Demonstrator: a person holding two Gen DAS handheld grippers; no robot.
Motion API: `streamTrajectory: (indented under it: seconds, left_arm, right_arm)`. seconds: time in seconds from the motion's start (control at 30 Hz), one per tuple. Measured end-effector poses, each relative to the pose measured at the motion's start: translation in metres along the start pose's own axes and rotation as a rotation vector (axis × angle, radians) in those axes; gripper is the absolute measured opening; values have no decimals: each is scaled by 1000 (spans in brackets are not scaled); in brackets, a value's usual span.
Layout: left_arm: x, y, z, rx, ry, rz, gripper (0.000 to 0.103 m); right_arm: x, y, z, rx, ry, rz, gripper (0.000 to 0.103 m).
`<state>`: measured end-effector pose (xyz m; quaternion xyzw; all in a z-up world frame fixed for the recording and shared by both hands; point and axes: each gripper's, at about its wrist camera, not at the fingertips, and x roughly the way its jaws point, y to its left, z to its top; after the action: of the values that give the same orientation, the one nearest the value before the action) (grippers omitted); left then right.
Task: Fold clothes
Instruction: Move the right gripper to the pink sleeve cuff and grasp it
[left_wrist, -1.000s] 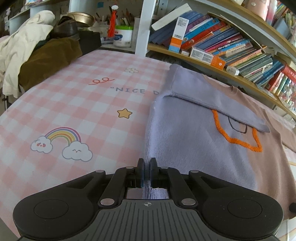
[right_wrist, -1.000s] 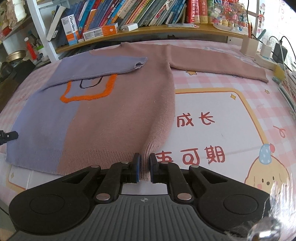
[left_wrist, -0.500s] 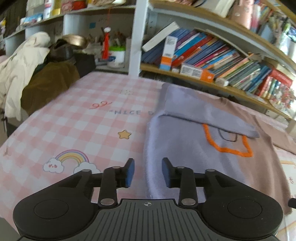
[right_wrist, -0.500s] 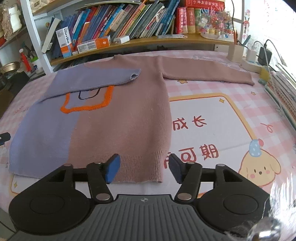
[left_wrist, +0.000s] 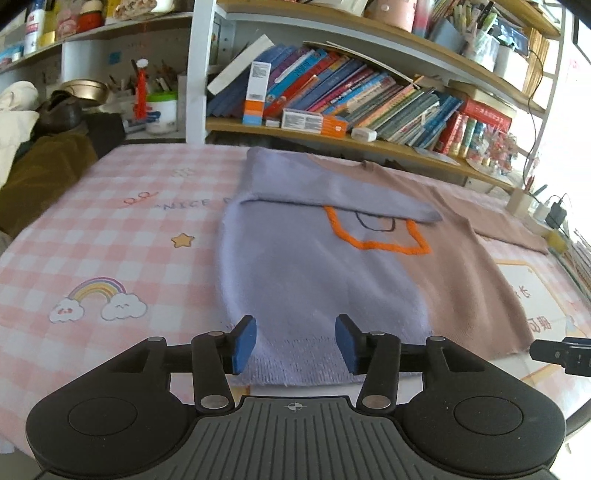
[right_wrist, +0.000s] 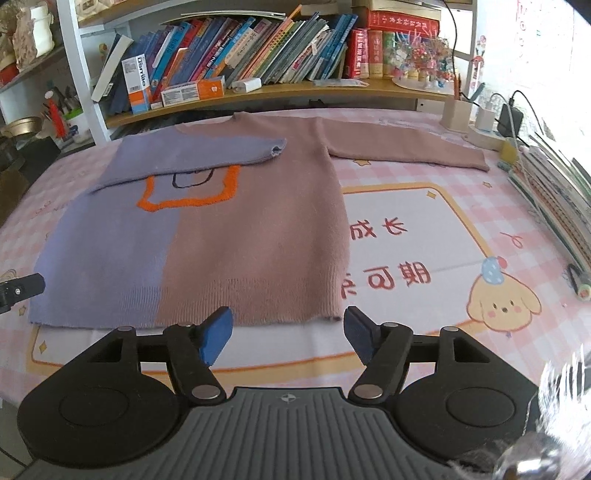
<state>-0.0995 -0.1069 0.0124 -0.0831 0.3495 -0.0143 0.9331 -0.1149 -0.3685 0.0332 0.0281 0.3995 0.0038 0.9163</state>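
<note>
A lilac and dusty-pink sweater with an orange outline lies flat on the pink checked tablecloth. Its lilac sleeve is folded across the chest; the pink sleeve stretches out to the right. My left gripper hovers above the lilac hem, jaws opening, nothing between the blue pads. My right gripper hangs just in front of the pink hem, jaws also opening and free of the cloth. The tip of each gripper shows at the edge of the other's view.
A bookshelf packed with books runs along the table's far edge. Piled clothes sit at the far left. A pen holder and power strip with chargers stand at the far right, and stacked books line the right edge.
Both grippers were shut on the sweater's hem a second ago; they have let go, spread their jaws, and pulled back and up from the hem, which now lies flat.
</note>
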Motion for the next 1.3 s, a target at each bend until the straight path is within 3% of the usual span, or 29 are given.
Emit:
streamTrajectory:
  seconds: [0.27, 0.37, 0.67, 0.77, 0.97, 1.07, 1.2, 1.3]
  left_arm:
    - [8, -5, 3, 2, 11, -39, 49]
    - [12, -10, 3, 8, 18, -48, 54]
    - [23, -28, 6, 17, 35, -37, 57]
    - [28, -37, 8, 14, 37, -14, 64]
    - [42, -62, 15, -6, 34, 56, 65]
    - [49, -79, 22, -19, 36, 107, 66]
    - [57, -108, 27, -25, 25, 167, 78]
    - [64, -129, 25, -27, 48, 206, 78]
  right_arm:
    - [-11, -7, -3, 21, -12, -59, 65]
    - [-12, -13, -3, 32, -14, -74, 65]
    - [-6, -31, 1, 57, -7, -92, 72]
    - [1, -43, 6, 70, -10, -89, 75]
    - [22, -80, 27, 111, -14, -64, 76]
    - [39, -103, 44, 119, -6, -42, 76]
    - [63, -139, 76, 122, -22, -14, 79]
    - [83, -167, 101, 115, -42, 2, 79]
